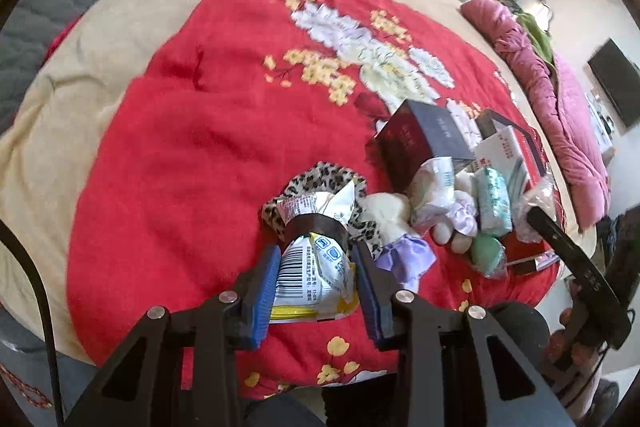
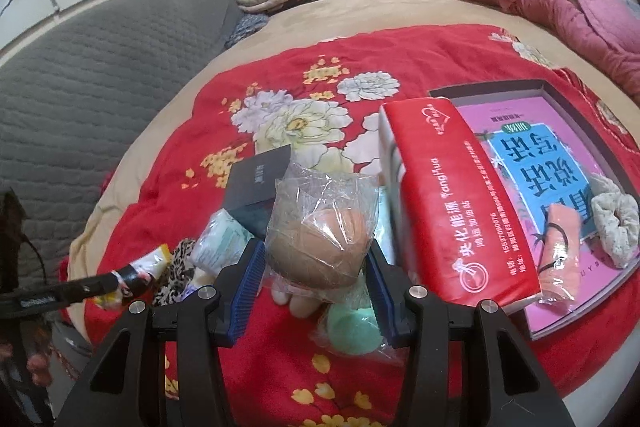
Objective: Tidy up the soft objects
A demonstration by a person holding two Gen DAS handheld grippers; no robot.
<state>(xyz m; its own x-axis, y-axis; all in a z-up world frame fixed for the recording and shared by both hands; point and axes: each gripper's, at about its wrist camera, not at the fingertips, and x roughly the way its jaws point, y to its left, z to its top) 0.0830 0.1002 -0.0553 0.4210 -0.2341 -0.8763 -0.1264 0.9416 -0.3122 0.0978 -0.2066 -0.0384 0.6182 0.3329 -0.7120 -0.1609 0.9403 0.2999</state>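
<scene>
The left gripper (image 1: 314, 267) is clamped on a packet (image 1: 312, 263); the right gripper (image 2: 316, 263) is clamped on a bagged sponge (image 2: 320, 243). Slick wrapping may slip free near the blanket's (image 1: 180, 147) front edge.

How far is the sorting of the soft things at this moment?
Done: a scrunchie already lies in the open box. In hand: left gripper holds a wipes packet; right gripper holds a bagged beige sponge. Left: green sponge, plush toy.
</scene>
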